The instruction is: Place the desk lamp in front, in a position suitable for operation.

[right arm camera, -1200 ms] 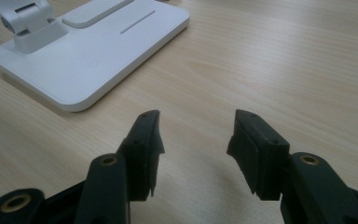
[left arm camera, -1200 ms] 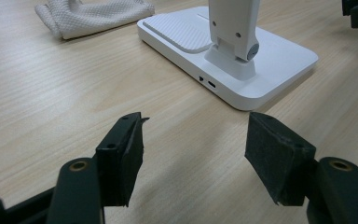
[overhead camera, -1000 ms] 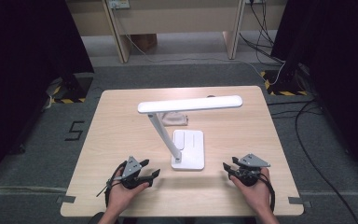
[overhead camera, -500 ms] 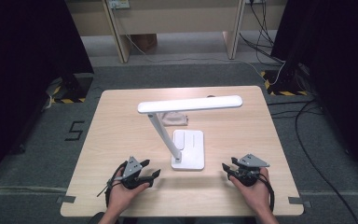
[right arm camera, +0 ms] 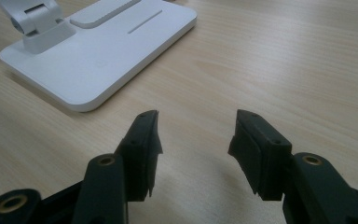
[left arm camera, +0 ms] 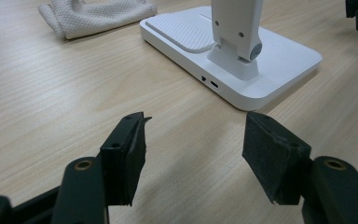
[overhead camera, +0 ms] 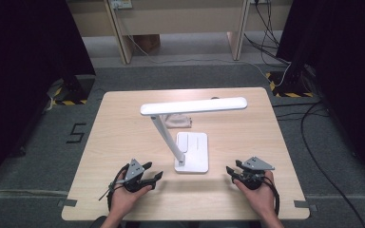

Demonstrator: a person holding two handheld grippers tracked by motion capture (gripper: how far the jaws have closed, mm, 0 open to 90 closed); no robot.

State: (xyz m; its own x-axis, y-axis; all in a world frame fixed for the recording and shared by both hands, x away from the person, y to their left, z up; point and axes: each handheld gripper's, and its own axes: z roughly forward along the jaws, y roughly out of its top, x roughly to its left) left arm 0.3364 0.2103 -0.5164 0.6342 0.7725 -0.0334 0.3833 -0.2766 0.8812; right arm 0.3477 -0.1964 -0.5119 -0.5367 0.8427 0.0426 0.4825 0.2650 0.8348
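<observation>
A white desk lamp stands mid-table on a flat white base, its long head level over the arm. A white cloth lies crumpled behind the base. My left gripper rests on the table left of the base, pointing at it. Its jaws have just been closing a little, and it is still open with nothing between the pads. The base's corner lies just ahead of it. My right gripper rests right of the base, open and holding nothing, with the base ahead to its left.
The wooden table has bare room on both sides of the lamp. Grey floor surrounds it, with cables at the right and desk legs beyond.
</observation>
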